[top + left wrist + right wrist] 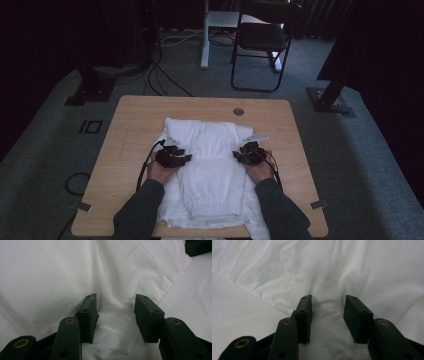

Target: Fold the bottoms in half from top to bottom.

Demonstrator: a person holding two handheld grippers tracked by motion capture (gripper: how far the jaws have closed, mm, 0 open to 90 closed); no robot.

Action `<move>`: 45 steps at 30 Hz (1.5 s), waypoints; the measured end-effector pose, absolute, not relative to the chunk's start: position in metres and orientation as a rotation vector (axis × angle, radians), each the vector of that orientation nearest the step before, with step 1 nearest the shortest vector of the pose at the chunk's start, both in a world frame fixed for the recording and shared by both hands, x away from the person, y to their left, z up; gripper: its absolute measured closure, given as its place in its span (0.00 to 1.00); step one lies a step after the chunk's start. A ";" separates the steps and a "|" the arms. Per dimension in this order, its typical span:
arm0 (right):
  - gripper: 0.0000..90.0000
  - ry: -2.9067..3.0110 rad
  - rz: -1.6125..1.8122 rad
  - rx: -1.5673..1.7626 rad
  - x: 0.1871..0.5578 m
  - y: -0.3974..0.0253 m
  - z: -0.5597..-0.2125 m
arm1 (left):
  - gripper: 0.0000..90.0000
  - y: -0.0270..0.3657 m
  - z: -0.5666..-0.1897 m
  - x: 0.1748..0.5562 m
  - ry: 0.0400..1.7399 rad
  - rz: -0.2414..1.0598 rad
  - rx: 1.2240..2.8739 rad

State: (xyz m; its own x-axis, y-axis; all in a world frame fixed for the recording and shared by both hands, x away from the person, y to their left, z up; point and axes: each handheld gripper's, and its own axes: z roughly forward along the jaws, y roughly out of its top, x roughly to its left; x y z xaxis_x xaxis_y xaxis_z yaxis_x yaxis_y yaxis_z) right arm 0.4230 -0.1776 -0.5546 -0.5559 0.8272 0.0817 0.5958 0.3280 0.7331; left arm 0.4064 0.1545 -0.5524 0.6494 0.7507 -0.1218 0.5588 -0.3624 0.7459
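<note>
A white garment (pixel 212 172) lies folded on the wooden table (pixel 135 117), with its ribbed hem toward the near edge. My left gripper (pixel 176 156) rests on the garment's left side and my right gripper (pixel 246 152) on its right side. In the left gripper view the left gripper (pixel 116 315) is open, its jaws pressed down onto the white cloth (pixel 50 272), a low ridge of fabric between them. The right gripper (pixel 327 315) stands the same way, open over a bump of cloth (pixel 367 265). The other gripper (pixel 198 246) shows at the top right corner of the left gripper view.
A round cable hole (pixel 238 111) sits in the table's far side. Beyond the table stand a black chair (pixel 262 37), a white desk leg (pixel 204 45) and dark stands (pixel 332 95), with cables (pixel 160 80) across the grey carpet.
</note>
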 end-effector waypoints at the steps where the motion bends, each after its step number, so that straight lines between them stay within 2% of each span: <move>1: 0.64 2.292 1.063 1.268 0.419 -0.178 -0.555 | 0.60 0.152 -0.553 0.392 1.005 0.311 2.075; 2: 0.64 2.297 1.059 1.255 0.405 -0.180 -0.555 | 0.60 0.151 -0.553 0.386 1.002 0.311 2.074; 9: 0.64 2.322 1.057 1.237 0.368 -0.184 -0.556 | 0.60 0.151 -0.554 0.349 0.970 0.292 2.095; 13: 0.64 2.335 1.069 1.219 0.357 -0.185 -0.557 | 0.60 0.153 -0.546 0.343 0.953 0.279 2.133; 16: 0.64 2.338 1.075 1.226 0.358 -0.185 -0.557 | 0.60 0.161 -0.529 0.353 0.991 0.405 2.117; 18: 0.64 2.340 1.077 1.226 0.358 -0.186 -0.557 | 0.58 0.165 -0.523 0.360 1.017 0.434 2.087; 19: 0.64 2.340 1.078 1.226 0.358 -0.186 -0.557 | 0.58 0.174 -0.513 0.375 1.077 0.484 2.026; 21: 0.64 2.333 1.079 1.227 0.357 -0.185 -0.557 | 0.49 0.182 -0.508 0.394 1.141 0.536 1.989; 24: 0.64 2.333 1.081 1.225 0.357 -0.185 -0.557 | 0.40 0.192 -0.507 0.425 1.238 0.527 1.932; 28: 0.64 2.333 1.088 1.225 0.357 -0.186 -0.558 | 0.32 0.193 -0.518 0.449 1.300 0.505 1.943; 30: 0.64 2.334 1.093 1.222 0.357 -0.186 -0.558 | 0.32 0.193 -0.527 0.455 1.349 0.520 1.967; 33: 0.64 2.334 1.095 1.221 0.357 -0.187 -0.558 | 0.33 0.199 -0.541 0.462 1.402 0.439 1.983; 40: 0.63 2.382 1.091 1.217 0.361 -0.189 -0.554 | 0.34 0.199 -0.544 0.463 1.374 0.423 1.994; 43: 0.58 2.379 1.100 1.202 0.364 -0.192 -0.548 | 0.34 0.198 -0.545 0.463 1.373 0.425 1.997; 44: 0.48 2.279 1.105 1.194 0.370 -0.202 -0.533 | 0.34 0.198 -0.545 0.463 1.374 0.426 1.998; 45: 0.43 2.234 1.110 1.213 0.374 -0.207 -0.526 | 0.34 0.198 -0.545 0.463 1.373 0.429 1.998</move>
